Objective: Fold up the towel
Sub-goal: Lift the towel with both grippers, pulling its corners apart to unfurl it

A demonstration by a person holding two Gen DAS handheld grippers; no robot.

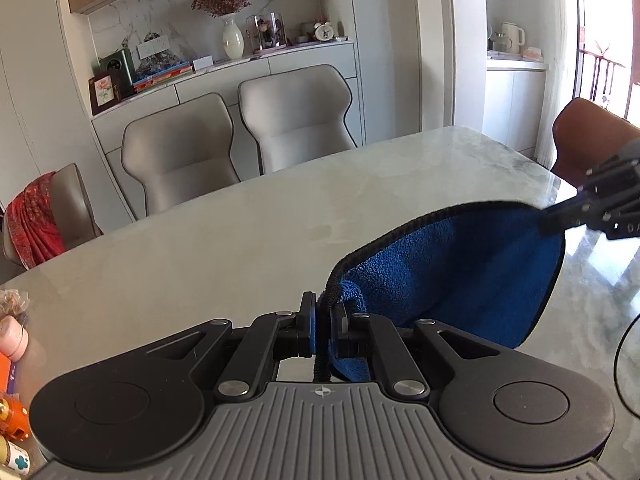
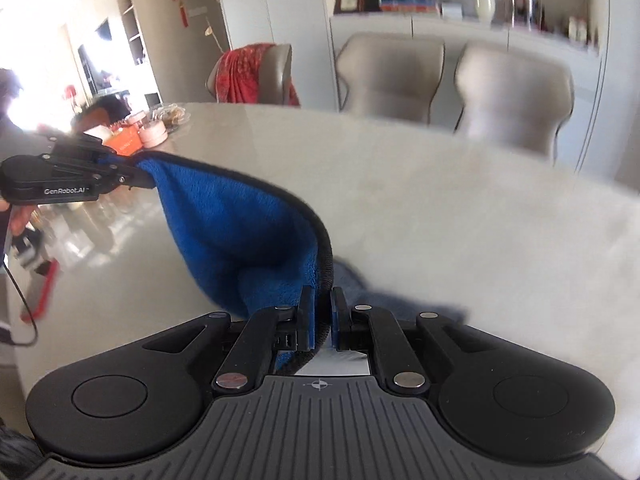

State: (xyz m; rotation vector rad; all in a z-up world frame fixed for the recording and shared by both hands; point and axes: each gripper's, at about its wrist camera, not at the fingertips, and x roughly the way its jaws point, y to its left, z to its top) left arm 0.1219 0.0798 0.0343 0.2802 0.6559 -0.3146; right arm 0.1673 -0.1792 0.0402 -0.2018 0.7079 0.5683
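A blue terry towel (image 1: 460, 268) with a black stitched hem hangs in the air between my two grippers, above the pale marble table (image 1: 224, 240). My left gripper (image 1: 323, 312) is shut on one corner of it. My right gripper (image 2: 320, 308) is shut on the other corner; the towel (image 2: 240, 224) sags between them in the right wrist view. The right gripper also shows at the right edge of the left wrist view (image 1: 560, 216), and the left gripper at the left edge of the right wrist view (image 2: 138, 172). The towel's lower part is hidden behind the gripper bodies.
Two beige chairs (image 1: 240, 136) stand at the table's far side, a chair with a red cloth (image 1: 36, 224) at the left, a brown chair (image 1: 588, 136) at the right. Pink jars and snack packs (image 2: 148, 128) sit at the table's left end. A black cable (image 1: 624, 364) hangs at right.
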